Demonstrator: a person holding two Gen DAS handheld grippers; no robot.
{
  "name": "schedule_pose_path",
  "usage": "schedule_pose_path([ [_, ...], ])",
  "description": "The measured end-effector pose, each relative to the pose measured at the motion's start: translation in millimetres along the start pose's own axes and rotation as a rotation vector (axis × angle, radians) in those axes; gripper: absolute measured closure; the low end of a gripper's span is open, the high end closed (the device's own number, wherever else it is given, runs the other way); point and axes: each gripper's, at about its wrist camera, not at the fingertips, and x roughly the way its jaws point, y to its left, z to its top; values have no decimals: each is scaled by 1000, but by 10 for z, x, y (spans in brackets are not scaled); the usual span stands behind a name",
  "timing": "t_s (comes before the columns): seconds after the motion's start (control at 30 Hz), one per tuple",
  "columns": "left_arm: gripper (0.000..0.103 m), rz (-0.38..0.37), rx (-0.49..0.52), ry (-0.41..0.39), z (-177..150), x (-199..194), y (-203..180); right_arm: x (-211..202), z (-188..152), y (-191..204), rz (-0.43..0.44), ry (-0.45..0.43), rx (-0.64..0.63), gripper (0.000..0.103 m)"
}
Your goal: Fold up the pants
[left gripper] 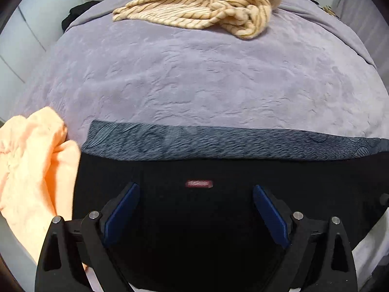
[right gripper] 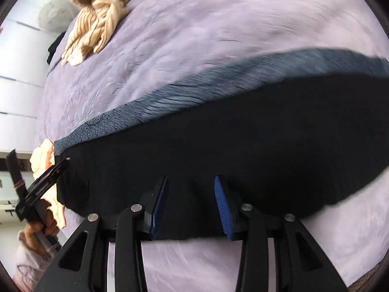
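Note:
Black pants (left gripper: 218, 170) lie flat across the near part of the bed, with a grey-blue fleecy inner band (left gripper: 194, 143) showing along their far edge and a small red label (left gripper: 199, 184) on the black cloth. My left gripper (left gripper: 196, 186) hovers over them near the label, open wide, with nothing between its blue pads. In the right wrist view the pants (right gripper: 243, 133) stretch from left to right. My right gripper (right gripper: 191, 178) stands partly open above their near edge, its pads apart from the cloth. At the far left a hand (right gripper: 41, 226) holds the left gripper (right gripper: 39, 161).
A crumpled orange cloth (left gripper: 31, 160) lies just left of the pants. A beige striped garment (left gripper: 199, 7) is heaped at the far end of the lilac bedspread (left gripper: 194, 77). White cupboard fronts (left gripper: 14, 48) stand beyond the bed's left edge.

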Motion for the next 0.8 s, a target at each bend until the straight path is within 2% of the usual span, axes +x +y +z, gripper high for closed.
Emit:
schedule_pose_path([
  [0.07, 8, 50, 2, -18, 132, 81, -217, -202, -102, -158, 6, -24, 15, 60],
  [0.13, 8, 111, -50, -3, 318, 221, -257, -376, -207, -340, 10, -45, 43, 60],
  [0.23, 8, 59, -189, 45, 370, 193, -92, -650, -313, -723, 11, -101, 115, 60],
  [0.27, 8, 53, -184, 41, 348, 121, -93, -750, -335, -898, 9, -131, 152, 59],
  [0.37, 8, 95, -80, 31, 177, -153, -243, -940, -362, -1409, 3, -187, 270, 52],
  [0.47, 8, 55, -30, 53, -12, -350, -489, -1033, -278, -1920, 41, -255, 405, 52],
  [0.57, 8, 14, 21, 65, -117, -444, -957, -987, -135, -2368, 63, -287, 527, 52],
  [0.63, 8, -18, 60, 67, -162, -501, -1347, -923, -39, -2643, 109, -301, 605, 52],
  [0.8, 8, -126, 102, 81, -104, -451, -2283, -818, 150, -3088, 153, -341, 692, 54],
])
